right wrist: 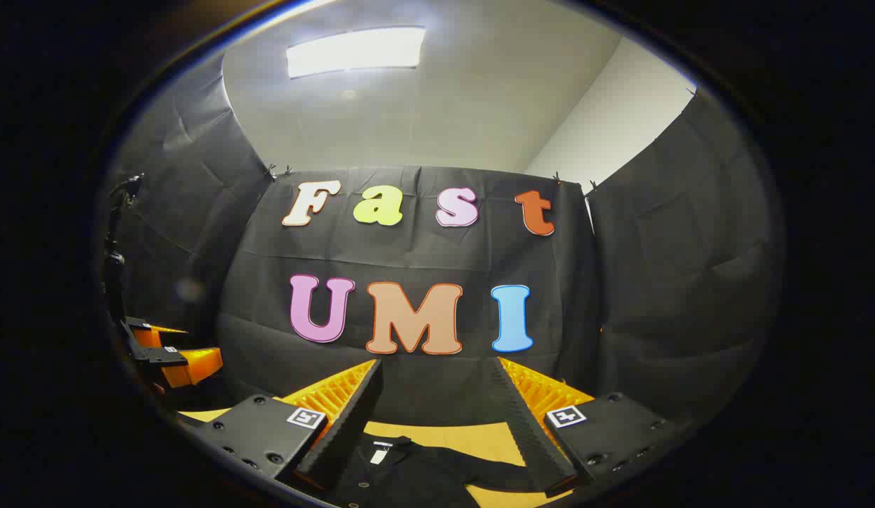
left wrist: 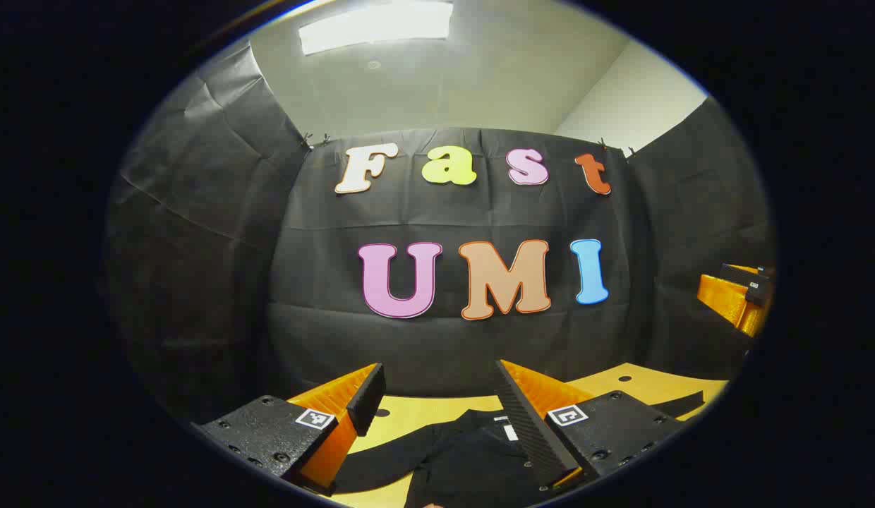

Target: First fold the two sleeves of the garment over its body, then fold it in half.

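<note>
Both grippers held above the worktop, cameras pitched toward the booth's black cloth wall; the task's thing sits low, between and beneath the fingers.

Left gripper (left wrist: 437, 416): fingers spread wide, nothing between them. Below the gap lies the black fabric garment (left wrist: 473, 451), spread on the pale yellow wooden worktop (left wrist: 642, 384). One long dark strip of it, a sleeve as far as I can judge, runs out under the left-hand finger (left wrist: 363, 402); more dark cloth reaches out past the right-hand finger (left wrist: 526, 423). A small white tag at the collar sits just inside that finger. The other gripper shows far off to the right, raised.

Right gripper (right wrist: 437, 420): fingers likewise parted and empty. The same garment (right wrist: 409, 469) lies beneath and slightly ahead, collar with white tag near the left-hand finger (right wrist: 346, 423), a dark sleeve stretching across toward the right-hand finger (right wrist: 529, 430). Small buttons are faintly visible down the front. The left gripper shows at the far left, raised.

Judgement: no sleeve lifted or folded as far as these views show; the task looks to be at its start. The garment's body runs from the collar back toward the holder, and the sleeves lie crosswise to that, one toward each side. Each gripper looks nearest the sleeve on its own side. The coming move calls for descending onto a sleeve end; neither finger pair touches cloth yet.

Containers: none seen.
</note>
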Available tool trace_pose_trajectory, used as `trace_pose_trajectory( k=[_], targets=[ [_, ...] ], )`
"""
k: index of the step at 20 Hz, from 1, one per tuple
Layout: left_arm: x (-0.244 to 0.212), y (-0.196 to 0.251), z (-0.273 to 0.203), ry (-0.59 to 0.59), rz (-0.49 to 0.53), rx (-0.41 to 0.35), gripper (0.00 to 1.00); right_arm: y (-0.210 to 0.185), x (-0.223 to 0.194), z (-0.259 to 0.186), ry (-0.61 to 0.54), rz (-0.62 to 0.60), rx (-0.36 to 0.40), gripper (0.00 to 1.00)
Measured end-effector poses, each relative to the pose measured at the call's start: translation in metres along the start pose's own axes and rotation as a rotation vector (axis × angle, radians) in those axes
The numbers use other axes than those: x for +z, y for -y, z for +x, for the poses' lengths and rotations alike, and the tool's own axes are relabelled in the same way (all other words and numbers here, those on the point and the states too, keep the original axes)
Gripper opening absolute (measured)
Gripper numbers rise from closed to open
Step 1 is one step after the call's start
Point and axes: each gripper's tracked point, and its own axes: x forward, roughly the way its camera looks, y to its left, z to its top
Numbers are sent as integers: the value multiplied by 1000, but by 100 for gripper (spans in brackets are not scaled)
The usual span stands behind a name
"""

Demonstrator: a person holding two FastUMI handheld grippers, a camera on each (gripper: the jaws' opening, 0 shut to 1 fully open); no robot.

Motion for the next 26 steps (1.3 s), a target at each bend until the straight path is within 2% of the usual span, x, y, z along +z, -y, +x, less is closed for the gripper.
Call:
trace_pose_trajectory(
  k=[6,7,8,13,14,15,16,17,20,21,23,24,26],
  targets=[
    [-4,-12,4,-7,-8,16,97,-2,-1,3,-9,-5,-4,97],
    [-3,-13,5,-6,-7,19,94,-3,-1,4,-9,-7,-2,97],
    [-4,-14,4,-7,-6,21,97,-4,-2,5,-9,-9,2,97],
    [-6,-20,5,-10,-5,32,97,-11,-8,11,-24,-13,19,97],
    [-8,-20,5,-13,-7,34,94,-13,-8,11,-26,-12,24,97],
    [-9,-21,6,-16,-9,37,97,-15,-8,13,-27,-12,27,97],
    [-10,-22,7,-19,-10,39,93,-16,-9,13,-27,-12,29,97],
    [-10,-23,7,-21,-10,42,97,-16,-7,13,-24,-14,29,97],
    [-15,-25,10,-34,-3,55,97,-18,-6,17,-18,-18,35,97],
    [-14,-25,10,-33,-6,55,94,-20,-5,17,-18,-17,38,97],
    [-11,-23,13,-26,-9,50,97,-21,-4,20,-16,-20,42,97],
    [-11,-21,14,-27,-5,46,93,-19,-4,20,-17,-23,42,97],
    [-13,-15,15,-30,1,28,97,-19,-6,23,-20,-31,43,97]
  ],
)
